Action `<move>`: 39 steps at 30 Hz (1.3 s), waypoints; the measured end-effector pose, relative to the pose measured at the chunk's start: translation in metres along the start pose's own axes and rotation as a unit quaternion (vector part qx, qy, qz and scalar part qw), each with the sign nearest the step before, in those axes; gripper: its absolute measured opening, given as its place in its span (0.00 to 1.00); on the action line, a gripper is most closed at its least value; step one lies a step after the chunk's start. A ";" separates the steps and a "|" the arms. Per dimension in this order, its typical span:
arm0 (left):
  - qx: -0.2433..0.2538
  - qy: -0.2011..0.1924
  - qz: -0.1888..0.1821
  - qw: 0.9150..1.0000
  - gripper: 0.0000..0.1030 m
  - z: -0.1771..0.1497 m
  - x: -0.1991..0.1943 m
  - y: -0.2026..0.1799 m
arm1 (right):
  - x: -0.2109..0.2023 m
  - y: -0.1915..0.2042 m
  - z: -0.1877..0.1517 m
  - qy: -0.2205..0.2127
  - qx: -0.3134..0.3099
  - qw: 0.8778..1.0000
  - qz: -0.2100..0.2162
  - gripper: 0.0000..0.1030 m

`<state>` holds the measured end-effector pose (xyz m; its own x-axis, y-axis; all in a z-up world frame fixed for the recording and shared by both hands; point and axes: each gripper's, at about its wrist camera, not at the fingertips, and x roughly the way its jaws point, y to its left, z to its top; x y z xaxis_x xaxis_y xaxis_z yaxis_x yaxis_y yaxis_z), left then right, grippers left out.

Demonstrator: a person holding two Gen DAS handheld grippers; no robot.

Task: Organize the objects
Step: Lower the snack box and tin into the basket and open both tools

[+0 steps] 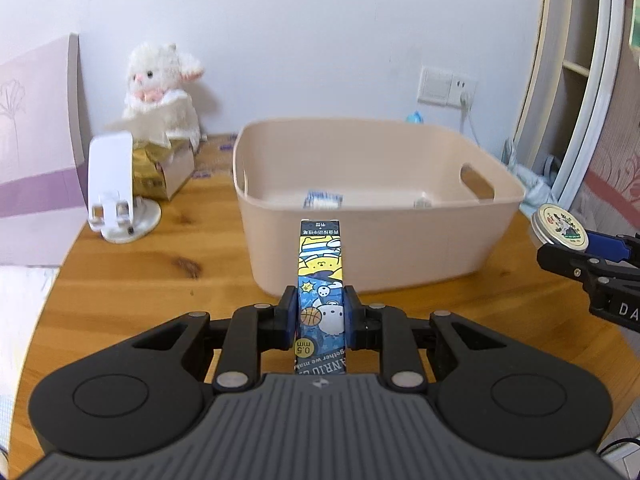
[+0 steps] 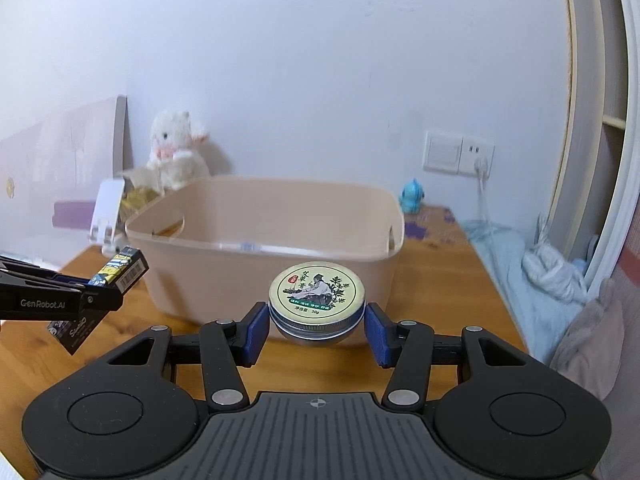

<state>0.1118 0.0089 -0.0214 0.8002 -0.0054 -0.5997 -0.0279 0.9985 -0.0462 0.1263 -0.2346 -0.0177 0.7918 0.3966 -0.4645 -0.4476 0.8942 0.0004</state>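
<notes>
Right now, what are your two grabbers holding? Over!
Left gripper shut on pen box. Right gripper shut on balm tin. Both short of pink bin. Path clear.

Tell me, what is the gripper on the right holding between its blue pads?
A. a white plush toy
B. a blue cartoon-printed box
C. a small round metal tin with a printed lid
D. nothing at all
C: the right gripper has its blue pads pressed on either side of a round metal tin, in front of the beige bin.
</notes>
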 end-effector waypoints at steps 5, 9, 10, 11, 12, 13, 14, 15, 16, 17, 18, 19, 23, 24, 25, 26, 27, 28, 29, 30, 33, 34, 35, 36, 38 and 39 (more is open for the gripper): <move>0.004 -0.029 -0.001 1.000 0.24 0.021 -0.008 0.002 | -0.001 -0.004 0.024 -0.027 -0.005 1.000 -0.007 0.48; 0.006 -0.042 0.003 0.999 0.24 0.038 -0.003 0.003 | 0.003 -0.004 0.041 -0.043 -0.011 0.999 -0.010 0.48; 0.007 -0.046 0.004 0.999 0.24 0.043 -0.001 0.003 | 0.004 -0.003 0.045 -0.047 -0.013 0.999 -0.011 0.48; 0.009 -0.050 0.005 0.999 0.24 0.048 0.001 0.003 | 0.006 -0.003 0.049 -0.050 -0.014 0.999 -0.011 0.48; 0.011 -0.054 0.008 0.998 0.24 0.052 0.003 0.003 | 0.009 -0.002 0.053 -0.053 -0.015 0.998 -0.012 0.48; 0.013 -0.057 0.010 0.998 0.24 0.057 0.007 0.002 | 0.012 -0.001 0.056 -0.055 -0.015 0.998 -0.013 0.48; 0.013 -0.059 0.012 0.998 0.24 0.062 0.010 0.002 | 0.016 0.000 0.060 -0.057 -0.014 0.998 -0.014 0.48; 0.013 -0.061 0.013 0.998 0.24 0.066 0.014 0.002 | 0.019 0.000 0.063 -0.058 -0.013 0.998 -0.014 0.48; 0.014 -0.061 0.014 0.998 0.24 0.070 0.018 0.002 | 0.023 0.000 0.066 -0.059 -0.012 0.998 -0.015 0.48; 0.016 -0.061 0.014 0.998 0.24 0.074 0.023 0.001 | 0.027 0.001 0.069 -0.059 -0.011 0.998 -0.015 0.48; 0.020 -0.061 0.015 0.998 0.24 0.078 0.027 -0.001 | 0.031 0.000 0.073 -0.059 -0.010 0.998 -0.016 0.48; 0.024 -0.061 0.017 0.998 0.24 0.081 0.031 -0.003 | 0.035 0.000 0.076 -0.059 -0.010 0.998 -0.017 0.48; 0.042 -0.053 0.025 0.997 0.24 0.092 0.053 -0.009 | 0.053 -0.004 0.089 -0.050 -0.010 0.998 -0.020 0.48; 0.045 -0.048 0.026 0.998 0.24 0.094 0.060 -0.011 | 0.059 -0.005 0.091 -0.046 -0.010 0.999 -0.020 0.48; 0.046 -0.042 0.027 0.998 0.24 0.095 0.066 -0.011 | 0.063 -0.005 0.093 -0.043 -0.009 0.999 -0.020 0.48; 0.048 -0.034 0.026 0.998 0.24 0.097 0.074 -0.013 | 0.069 -0.006 0.095 -0.039 -0.010 0.999 -0.020 0.48; 0.049 -0.026 0.025 0.998 0.24 0.097 0.080 -0.013 | 0.075 -0.006 0.096 -0.033 -0.012 0.999 -0.021 0.48; 0.049 -0.017 0.023 0.998 0.24 0.098 0.087 -0.015 | 0.080 -0.006 0.096 -0.028 -0.014 0.999 -0.021 0.48; 0.050 -0.006 0.015 0.999 0.24 0.098 0.094 -0.016 | 0.087 -0.005 0.096 -0.021 -0.016 0.999 -0.021 0.48; 0.048 0.005 0.009 0.999 0.24 0.097 0.100 -0.017 | 0.093 -0.004 0.096 -0.013 -0.018 1.000 -0.020 0.48; 0.053 0.032 0.008 0.998 0.24 0.093 0.119 -0.022 | 0.111 -0.001 0.092 0.008 -0.023 1.000 -0.016 0.48; 0.056 0.038 0.012 0.998 0.24 0.091 0.125 -0.023 | 0.116 0.000 0.091 0.015 -0.025 0.999 -0.016 0.48; 0.058 0.046 0.014 0.997 0.24 0.090 0.131 -0.024 | 0.121 0.001 0.090 0.023 -0.028 0.999 -0.015 0.48; 0.058 0.053 0.015 0.997 0.24 0.089 0.136 -0.023 | 0.126 0.002 0.088 0.031 -0.031 0.999 -0.015 0.48; 0.057 0.070 0.016 0.996 0.24 0.088 0.145 -0.022 | 0.137 0.005 0.084 0.050 -0.039 0.998 -0.015 0.48; 0.056 0.076 0.017 0.995 0.24 0.087 0.149 -0.021 | 0.140 0.005 0.081 0.059 -0.041 0.997 -0.015 0.48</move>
<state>0.2836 -0.0081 -0.0397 0.7001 0.0289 -0.7134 0.0208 0.9979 0.0609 0.2688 -0.1578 -0.0109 0.7531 0.3390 -0.5639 -0.4613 0.8831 -0.0851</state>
